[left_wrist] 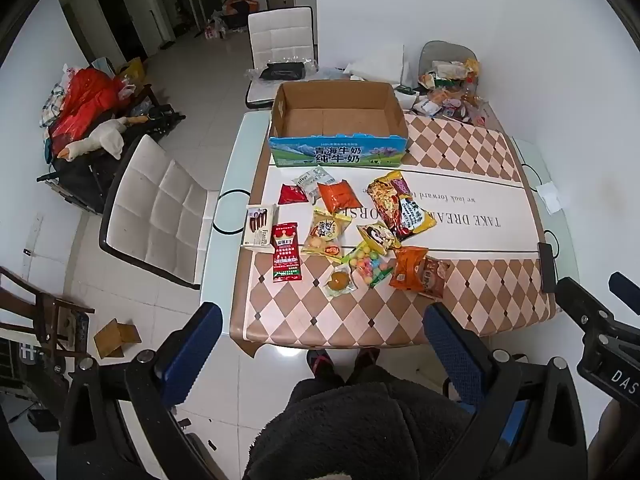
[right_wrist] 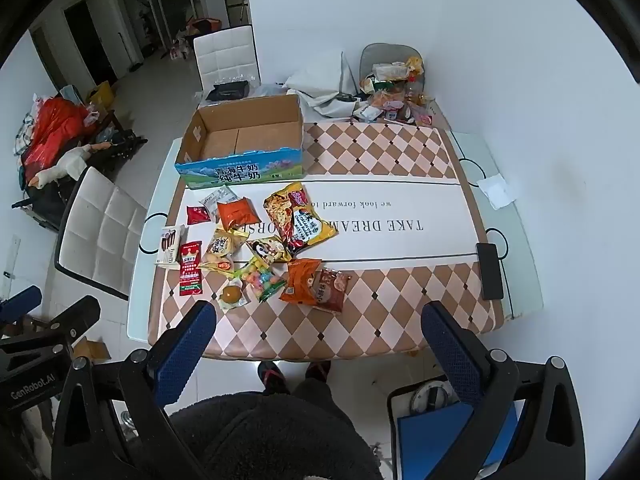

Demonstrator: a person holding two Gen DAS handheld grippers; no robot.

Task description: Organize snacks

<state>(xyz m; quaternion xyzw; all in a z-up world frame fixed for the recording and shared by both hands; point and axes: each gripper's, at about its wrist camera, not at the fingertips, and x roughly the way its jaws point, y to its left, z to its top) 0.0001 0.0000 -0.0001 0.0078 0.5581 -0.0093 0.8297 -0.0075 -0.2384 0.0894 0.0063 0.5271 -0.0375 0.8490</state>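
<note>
Nothing is sorted yet: the box [left_wrist: 338,120] at the far side of the table [left_wrist: 460,292] is seen empty inside, and all the snacks [left_wrist: 348,232] are still spread on the cloth just in front of it. The left gripper [left_wrist: 324,340] and right gripper [right_wrist: 320,332] are held high above the near edge, both w/ jaws spread wide and nothing between. Small print on most packs can't be read, and the pile by the far wall is too cluttered to be told apart.

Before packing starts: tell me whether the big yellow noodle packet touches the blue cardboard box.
Apart. The right wrist view shows white mat between the big yellow noodle packet and the blue cardboard box.
</note>
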